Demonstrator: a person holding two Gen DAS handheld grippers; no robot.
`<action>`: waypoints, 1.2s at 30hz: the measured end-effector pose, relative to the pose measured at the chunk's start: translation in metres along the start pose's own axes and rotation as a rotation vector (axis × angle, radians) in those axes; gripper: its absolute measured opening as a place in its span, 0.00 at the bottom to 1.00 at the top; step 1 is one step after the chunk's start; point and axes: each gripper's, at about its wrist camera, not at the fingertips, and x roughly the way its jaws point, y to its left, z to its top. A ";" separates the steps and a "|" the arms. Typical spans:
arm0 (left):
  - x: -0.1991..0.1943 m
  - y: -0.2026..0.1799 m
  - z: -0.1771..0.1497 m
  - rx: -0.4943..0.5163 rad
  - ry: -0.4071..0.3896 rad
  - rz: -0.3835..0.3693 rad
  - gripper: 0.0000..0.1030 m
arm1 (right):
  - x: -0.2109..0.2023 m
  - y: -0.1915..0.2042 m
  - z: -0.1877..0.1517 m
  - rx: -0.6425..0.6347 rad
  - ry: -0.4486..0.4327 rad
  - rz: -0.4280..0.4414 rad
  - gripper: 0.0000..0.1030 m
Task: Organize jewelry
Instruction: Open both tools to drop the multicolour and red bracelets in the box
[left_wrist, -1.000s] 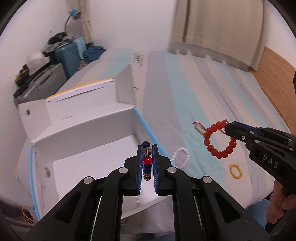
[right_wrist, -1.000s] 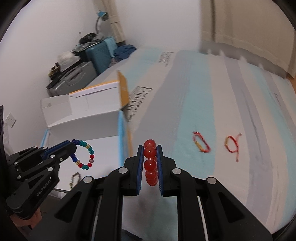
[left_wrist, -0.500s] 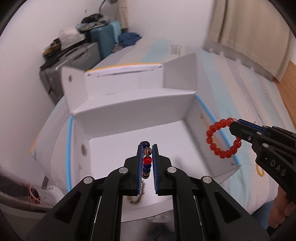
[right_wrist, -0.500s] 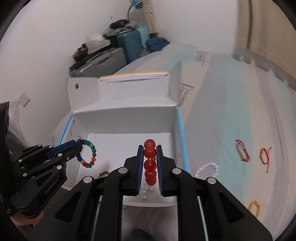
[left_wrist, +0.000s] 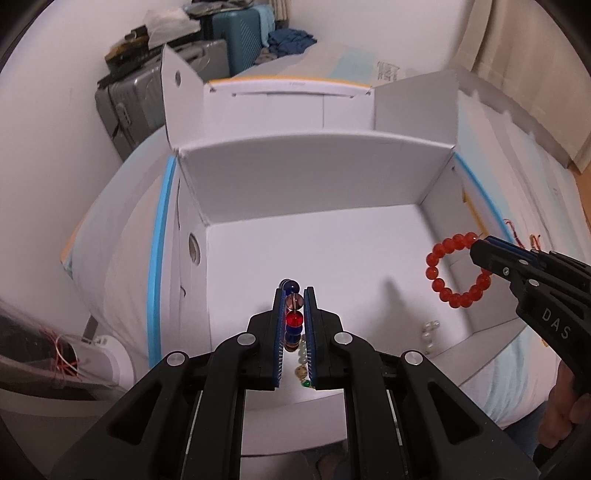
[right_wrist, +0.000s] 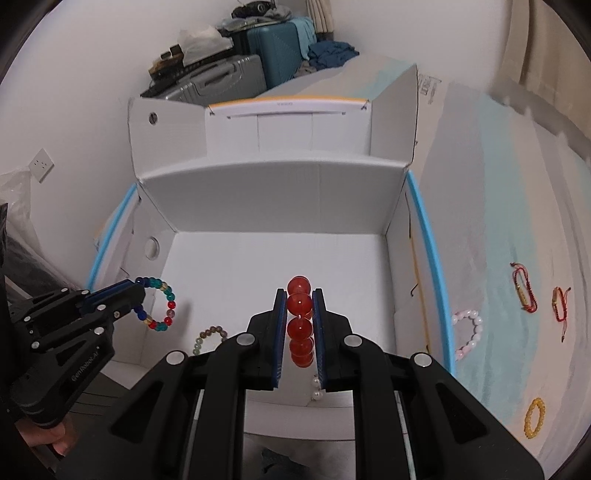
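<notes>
1. Left wrist view. The left gripper is seen over the near part of the box, its fingers pinching the mixed bracelet; blue, clear and red beads are lined up between the pads.
2. The right gripper is seen at the right side of the box, closed on the red bracelet, which hangs as a full loop over the box floor by the right wall.
3. On the box floor, near the front wall, a beaded strand is partly hidden behind the left gripper, and a pearl piece lies to its right.
4. Suitcases are stacked against the wall beyond the box.
5. Right wrist view. The right gripper is held above the box, fingers pressed on the red bracelet, whose large beads are stacked between the pads.
6. The left gripper enters from the left of the box, clamped on the mixed bracelet, which hangs inside by the left wall.
7. A brown bracelet lies on the box floor near the front left; pearl beads show at the front wall below the right gripper.
8. On the bed, right of the box: a pink bracelet just beside the box wall, two red cords farther right, and a yellow bracelet nearer the camera.
</notes>
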 end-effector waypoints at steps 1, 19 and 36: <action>0.004 0.001 -0.001 -0.004 0.007 0.001 0.09 | 0.003 -0.001 -0.002 0.001 0.006 -0.002 0.12; 0.041 0.008 -0.010 -0.015 0.076 0.022 0.10 | 0.033 -0.005 -0.009 0.011 0.056 -0.007 0.14; 0.003 -0.004 -0.008 -0.003 -0.021 0.075 0.61 | -0.021 -0.010 -0.007 0.004 -0.062 -0.024 0.69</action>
